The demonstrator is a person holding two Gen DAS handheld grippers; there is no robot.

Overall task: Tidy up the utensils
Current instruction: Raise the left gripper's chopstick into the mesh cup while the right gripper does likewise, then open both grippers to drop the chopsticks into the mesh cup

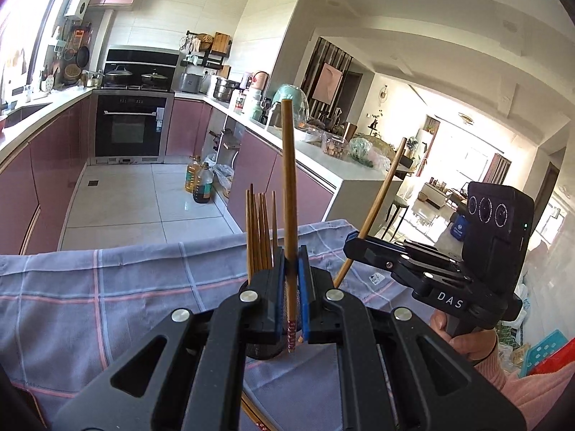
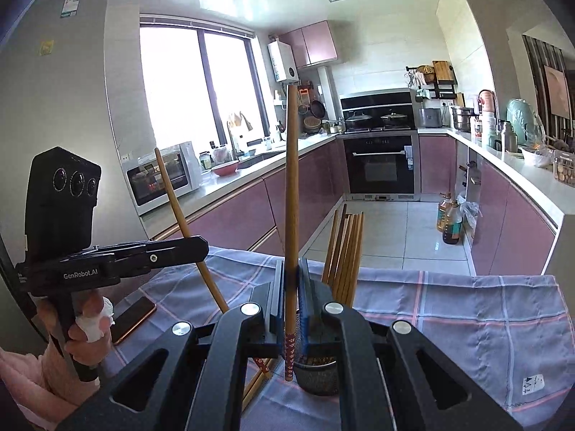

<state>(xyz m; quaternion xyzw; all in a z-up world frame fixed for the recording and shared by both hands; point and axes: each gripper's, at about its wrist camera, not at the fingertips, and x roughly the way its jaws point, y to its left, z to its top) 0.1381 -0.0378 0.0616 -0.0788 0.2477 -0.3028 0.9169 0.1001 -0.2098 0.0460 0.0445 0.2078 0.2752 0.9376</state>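
Note:
My left gripper (image 1: pixel 291 255) is shut on a brown chopstick (image 1: pixel 289 179) that stands nearly upright, its patterned red end hanging below the pads. Just behind it, several chopsticks (image 1: pixel 260 230) stand in a dark mesh holder (image 1: pixel 262 353). At the right, my right gripper (image 1: pixel 354 242) holds a second, tilted chopstick (image 1: pixel 381 197). In the right wrist view, that right gripper (image 2: pixel 291 265) is shut on its upright chopstick (image 2: pixel 291 179), above the holder (image 2: pixel 318 377) and its bundle (image 2: pixel 345 251). The left gripper (image 2: pixel 201 246) appears at the left with its chopstick (image 2: pixel 179 208). Loose chopsticks (image 2: pixel 258 377) lie on the cloth.
A blue checked cloth (image 2: pixel 449 305) covers the table, whose far edge drops to a tiled floor. A phone (image 2: pixel 133 318) lies on the cloth at the left. Pink kitchen cabinets (image 2: pixel 503 222) and oil bottles (image 2: pixel 449 219) stand beyond. A person's hand (image 1: pixel 467 337) grips the right handle.

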